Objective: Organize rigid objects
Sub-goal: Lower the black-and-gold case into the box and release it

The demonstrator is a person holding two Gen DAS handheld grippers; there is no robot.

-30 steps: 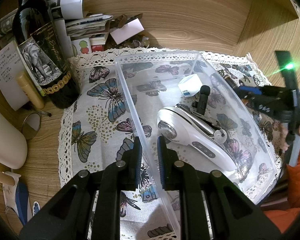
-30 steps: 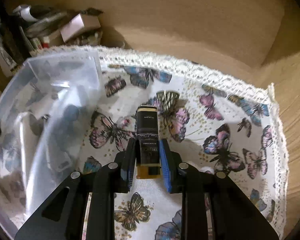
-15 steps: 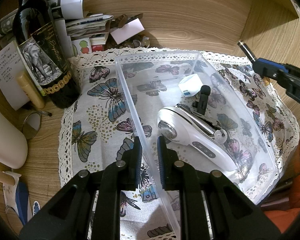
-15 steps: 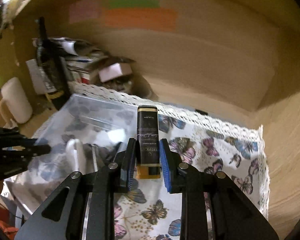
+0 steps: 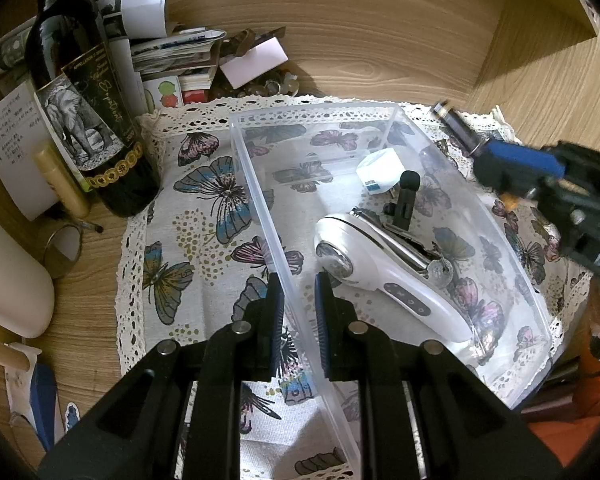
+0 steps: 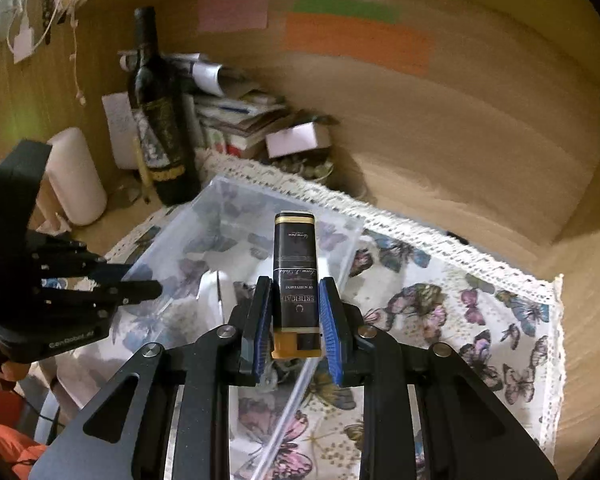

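A clear plastic bin (image 5: 256,200) stands on a butterfly cloth (image 5: 204,216). My left gripper (image 5: 299,292) is shut on the bin's near left wall. In the bin lie a white handheld device (image 5: 384,276), a small black clip microphone (image 5: 406,200), a white box (image 5: 380,170) and a key (image 5: 440,270). My right gripper (image 6: 294,316) is shut on a black lighter (image 6: 294,272) with a gold base, held in the air over the bin's right rim (image 6: 350,248). It also shows in the left wrist view (image 5: 458,128).
A dark wine bottle (image 5: 92,120) stands left of the bin, with a pale tube (image 5: 62,182) and a white cylinder (image 5: 8,276) beside it. Papers and small boxes (image 5: 188,60) pile up at the back. Wooden walls close the back and right.
My right gripper has lifted the lighter off the cloth and carried it left, up over the bin's right side. My left gripper and the bin have stayed still.
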